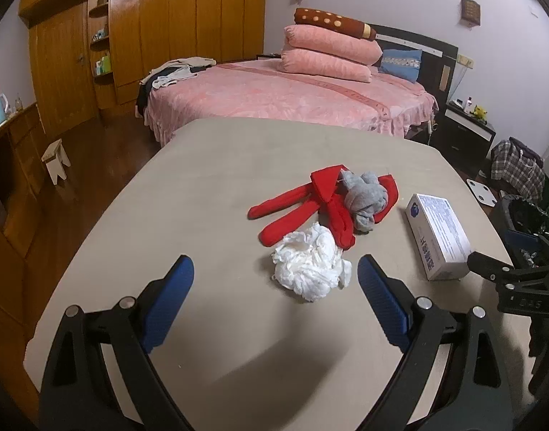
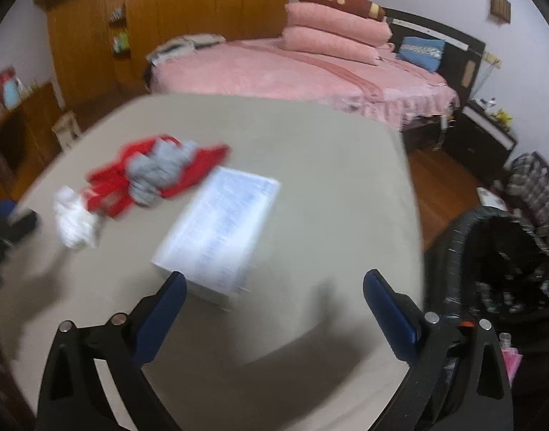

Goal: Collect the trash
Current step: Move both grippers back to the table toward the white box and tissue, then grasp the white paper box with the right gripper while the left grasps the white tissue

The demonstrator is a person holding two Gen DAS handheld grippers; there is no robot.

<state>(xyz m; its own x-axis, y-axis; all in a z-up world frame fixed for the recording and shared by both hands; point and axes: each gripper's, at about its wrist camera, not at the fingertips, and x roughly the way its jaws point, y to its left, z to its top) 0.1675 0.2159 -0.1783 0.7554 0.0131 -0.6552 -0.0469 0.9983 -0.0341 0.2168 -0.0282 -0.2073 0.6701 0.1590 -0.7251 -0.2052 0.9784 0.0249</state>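
A crumpled white tissue wad (image 1: 310,265) lies on the beige table (image 1: 202,179), just ahead of my open left gripper (image 1: 274,269). A white printed box (image 1: 438,235) lies to its right. My right gripper (image 2: 274,283) is open and empty just in front of the box (image 2: 220,230); its view is blurred. The tissue wad also shows at the left there (image 2: 75,221). The right gripper's black frame (image 1: 518,283) shows at the right edge of the left wrist view.
Red socks (image 1: 310,204) and a grey sock (image 1: 364,197) lie behind the tissue. A black-lined trash bin (image 2: 497,262) stands right of the table. A pink bed (image 1: 292,97), wooden wardrobe (image 1: 148,28), nightstand (image 1: 465,133) and small stool (image 1: 57,160) lie beyond.
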